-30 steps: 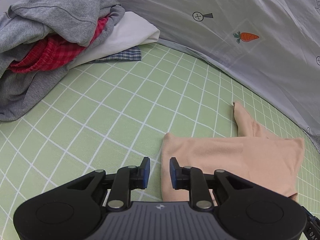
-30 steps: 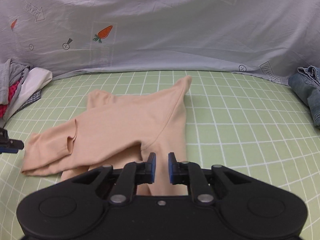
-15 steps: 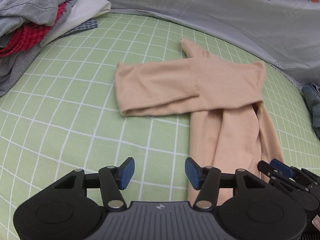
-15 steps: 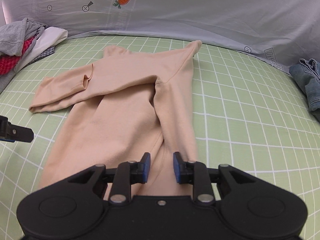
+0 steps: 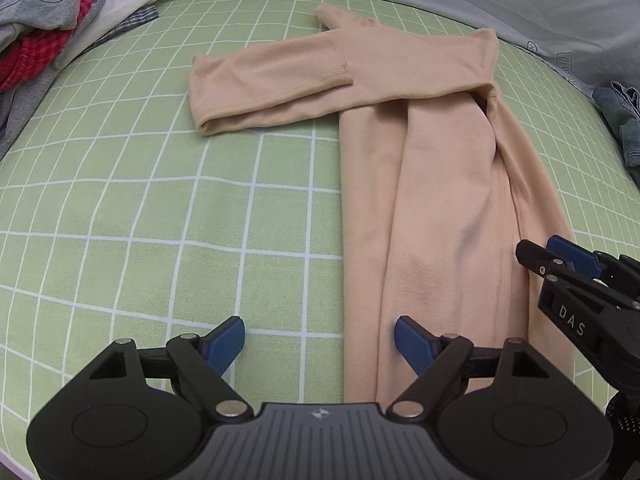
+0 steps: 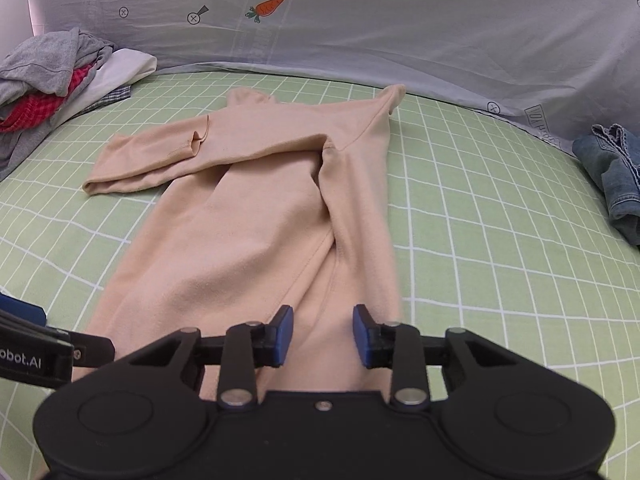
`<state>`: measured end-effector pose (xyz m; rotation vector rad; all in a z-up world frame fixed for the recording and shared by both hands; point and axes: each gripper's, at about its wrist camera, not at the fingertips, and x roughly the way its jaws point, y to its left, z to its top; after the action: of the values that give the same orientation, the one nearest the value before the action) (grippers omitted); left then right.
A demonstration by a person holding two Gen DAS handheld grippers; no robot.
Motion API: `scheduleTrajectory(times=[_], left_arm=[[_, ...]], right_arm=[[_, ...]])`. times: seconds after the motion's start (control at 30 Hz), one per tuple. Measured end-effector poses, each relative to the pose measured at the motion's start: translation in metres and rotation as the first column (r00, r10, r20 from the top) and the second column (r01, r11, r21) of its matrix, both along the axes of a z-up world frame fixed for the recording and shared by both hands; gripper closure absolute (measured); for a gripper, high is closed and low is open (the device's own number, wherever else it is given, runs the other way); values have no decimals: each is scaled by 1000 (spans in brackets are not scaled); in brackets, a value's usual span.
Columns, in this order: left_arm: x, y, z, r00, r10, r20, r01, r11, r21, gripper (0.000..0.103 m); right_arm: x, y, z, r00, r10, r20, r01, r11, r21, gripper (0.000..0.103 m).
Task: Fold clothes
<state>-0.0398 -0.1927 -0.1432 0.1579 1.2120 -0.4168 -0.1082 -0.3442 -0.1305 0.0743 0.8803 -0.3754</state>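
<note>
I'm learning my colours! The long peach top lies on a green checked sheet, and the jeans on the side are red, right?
Nearly. The peach top does lie on the green checked sheet, but the jeans at the side are blue denim, as the right wrist view shows. The red cloth is in the pile on the other side.

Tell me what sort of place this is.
Probably a bedroom, with clothes being folded on a bed. The green checked sheet covers a soft surface, a grey quilt printed with carrots is bunched along the back, and a pile of clothes waits beside the peach top.
</note>
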Motion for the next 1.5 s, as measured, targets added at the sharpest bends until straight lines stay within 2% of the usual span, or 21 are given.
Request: scheduleTrajectory(times=[0.13, 0.2, 0.23, 0.27, 0.37, 0.47, 0.53, 0.6, 0.73, 0.8, 0.83, 0.93, 0.97, 1.0, 1.03, 1.07, 1.1, 1.17, 1.23, 1.27, 1.5], left_arm=[[-2, 0, 0, 1000, -5, 3, 5, 1000, 12, 18], [-2, 0, 0, 1000, -10, 6, 10, 1000, 15, 17], [-3, 0, 0, 1000, -12, 6, 12, 1000, 17, 17], [-3, 0, 0, 1000, -14, 6, 14, 1000, 18, 17], [-3, 0, -1, 1000, -18, 4, 18, 1000, 16, 17], [-3, 2, -1, 1000, -18, 0, 18, 1000, 9, 17], [-3, 2, -2, 1000, -17, -1, 17, 1000, 8, 17], [-3, 2, -2, 1000, -18, -1, 18, 1000, 10, 16], [-3, 1, -3, 1000, -19, -4, 19, 1000, 9, 16], [-1, 4, -3, 1000, -8, -10, 8, 1000, 2, 16], [0, 6, -3, 1000, -2, -13, 2, 1000, -1, 16], [8, 14, 0, 999, 38, -8, -38, 999, -19, 16], [11, 17, 2, 999, 52, 2, -51, 998, -19, 16], [15, 19, 4, 998, 65, 11, -65, 998, -19, 16], [19, 22, 5, 997, 79, 21, -78, 997, -20, 16], [23, 24, 7, 995, 92, 30, -91, 996, -20, 16], [27, 25, 8, 994, 103, 41, -103, 995, -18, 16], [37, 28, 6, 991, 121, 53, -121, 993, -15, 16], [47, 32, 6, 989, 139, 59, -138, 990, -18, 16], [52, 35, 6, 986, 150, 66, -149, 989, -20, 16], [104, 57, 10, 965, 229, 127, -230, 973, -3, 16]], right_arm=[[2, -2, -5, 1000, 6, -18, -6, 1000, -8, 83], [4, 1, -5, 999, 30, -22, -31, 999, -19, 89], [4, 2, -5, 999, 40, -17, -40, 999, -21, 100], [3, 4, -4, 999, 48, -11, -48, 999, -20, 100], [-7, 5, 11, 996, 40, 84, -40, 999, -2, 101], [-24, 1, 34, 969, 30, 244, -55, 994, 94, 101], [-26, -3, 38, 957, 12, 290, -66, 982, 178, 101], [-18, -3, 29, 964, 14, 264, -71, 976, 207, 101], [0, -8, -6, 990, -24, 136, -19, 953, 303, 100], [-3, -9, -8, 991, -29, 130, -14, 946, 325, 98], [-3, -9, -6, 992, -22, 121, -20, 944, 329, 94], [-7, -9, 5, 990, -16, 138, -30, 946, 323, 57], [-8, -9, 10, 989, -15, 147, -32, 950, 310, 48], [-7, -9, 15, 988, -10, 154, -36, 957, 288, 44], [-4, -9, 19, 987, -2, 159, -40, 964, 264, 35], [-1, -8, 23, 986, -4, 164, -34, 974, 226, 20], [3, -7, 26, 985, -9, 173, -23, 983, 180, 14], [13, -6, 31, 980, 4, 198, -24, 994, 102, 9], [29, -6, 34, 978, 33, 207, -47, 997, 60, 0], [38, -6, 35, 977, 47, 210, -58, 997, 48, 0], [112, -6, 28, 975, 86, 204, -102, 992, 69, 0]])
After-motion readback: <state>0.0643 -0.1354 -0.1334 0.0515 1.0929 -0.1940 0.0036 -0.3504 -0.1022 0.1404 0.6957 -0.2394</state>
